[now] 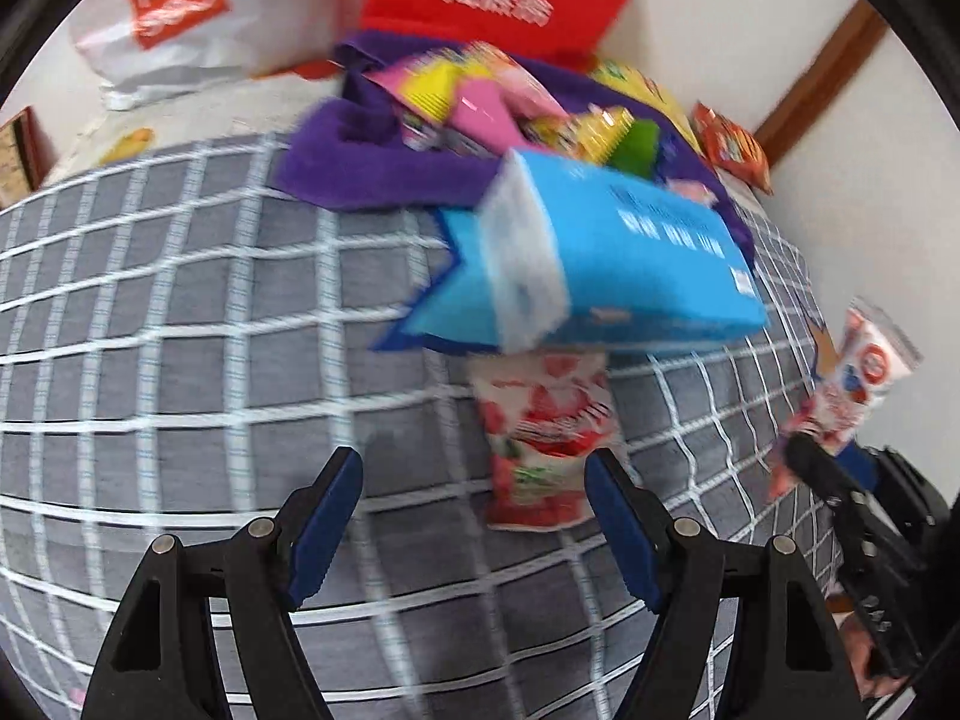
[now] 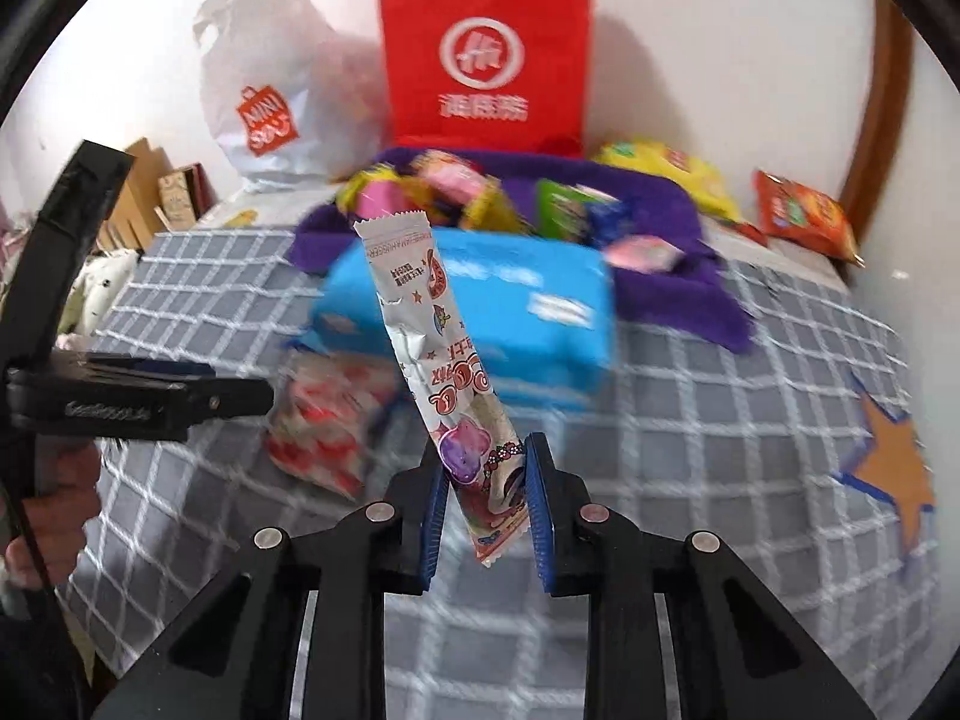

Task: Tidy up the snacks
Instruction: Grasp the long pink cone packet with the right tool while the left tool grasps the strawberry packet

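One long snack stick pack, white with cartoon print, pinched near its lower end between the pads of the right gripper; upper end tilted up and to the left, above the bedcover. Same pack visible at the right edge of the left wrist view.

One strawberry-print pouch, red and white, flat on the grey checked bedcover, just ahead of the left gripper; jaws spread wide, nothing between them.

One blue tissue pack, partly over the far end of the pouch, blurred in both views.

One purple cloth beyond the tissue pack, heaped with many mixed snack packets in pink, yellow and green.

One yellow bag and one orange bag to the right of the cloth, near the wall.

One red shopping bag and one white plastic bag, upright against the wall behind.

One orange star patch on the bedcover, right side.
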